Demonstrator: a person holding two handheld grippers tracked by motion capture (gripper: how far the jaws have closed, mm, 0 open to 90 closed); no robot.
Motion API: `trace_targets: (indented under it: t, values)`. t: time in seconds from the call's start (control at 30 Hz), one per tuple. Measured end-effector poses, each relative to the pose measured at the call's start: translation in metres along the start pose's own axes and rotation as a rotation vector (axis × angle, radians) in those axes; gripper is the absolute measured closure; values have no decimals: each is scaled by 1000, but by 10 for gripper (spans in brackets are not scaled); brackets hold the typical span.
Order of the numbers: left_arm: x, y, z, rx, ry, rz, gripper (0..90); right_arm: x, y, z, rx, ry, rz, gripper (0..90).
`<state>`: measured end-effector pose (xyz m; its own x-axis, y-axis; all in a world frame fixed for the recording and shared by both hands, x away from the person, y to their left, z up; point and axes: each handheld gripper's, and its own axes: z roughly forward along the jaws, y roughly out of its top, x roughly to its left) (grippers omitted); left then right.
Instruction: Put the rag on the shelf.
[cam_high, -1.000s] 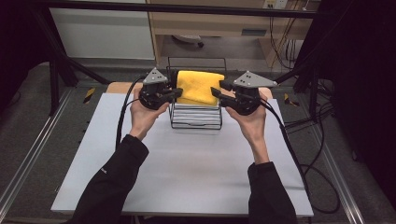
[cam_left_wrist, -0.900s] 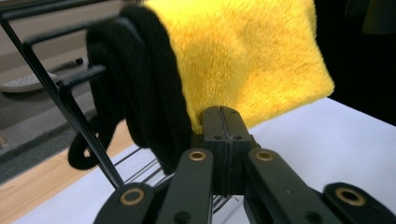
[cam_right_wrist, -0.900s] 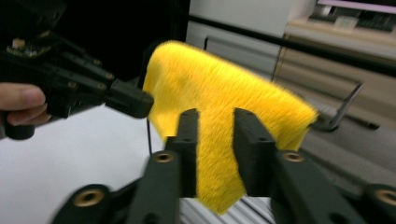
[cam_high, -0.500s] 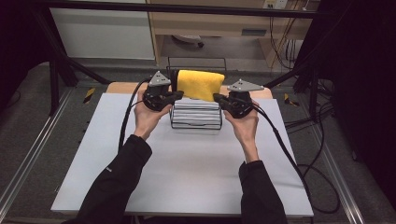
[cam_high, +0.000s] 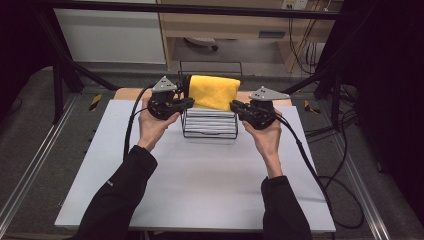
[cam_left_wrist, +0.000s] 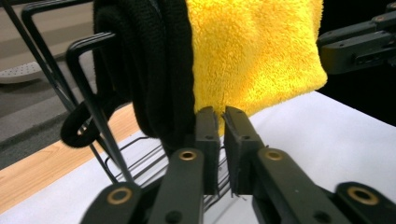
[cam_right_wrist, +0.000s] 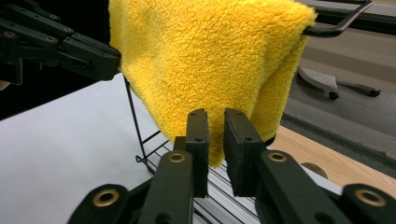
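Note:
A fluffy yellow towel hangs over the top bar of a black wire rack. My left gripper is at the towel's left lower edge. Its jaws have just been opening and stand a narrow slit apart, with the towel's hem at their tips. My right gripper is at the towel's right end. Its jaws have also just been opening, and the towel's lower corner hangs loose in the gap.
A black cloth hangs on the rack beside the towel. The rack stands at the far side of a white board on a wooden table. Cables trail from both grippers. Dark frame bars stand left and right.
The right hand has sunk a little beside the rack. The left hand and the towel stay about where they were.

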<state>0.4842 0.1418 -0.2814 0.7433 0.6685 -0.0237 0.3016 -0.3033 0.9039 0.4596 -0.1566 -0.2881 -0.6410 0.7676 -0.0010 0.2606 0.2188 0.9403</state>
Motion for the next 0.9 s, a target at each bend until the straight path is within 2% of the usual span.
trace_targets:
  t: [0.1,0.2,0.3,0.53,0.67,0.9]
  values:
    - [1,-3,-7,0,-7,-3,727,-1,0,-10,-3,5,13,702]
    - [2,-9,-13,21,-9,-4,636,-3,-2,-19,-2,8,18,623]
    - [4,-18,-18,41,-14,-10,550,-6,-7,-27,7,21,37,520]
    - [7,-44,-29,65,-14,-15,353,-10,-23,-40,42,25,43,291]
    - [9,-62,-34,89,-17,-13,248,-13,-34,-44,70,17,48,200]
    - [13,-95,-43,118,-34,-49,128,-19,-52,-50,97,9,83,91]
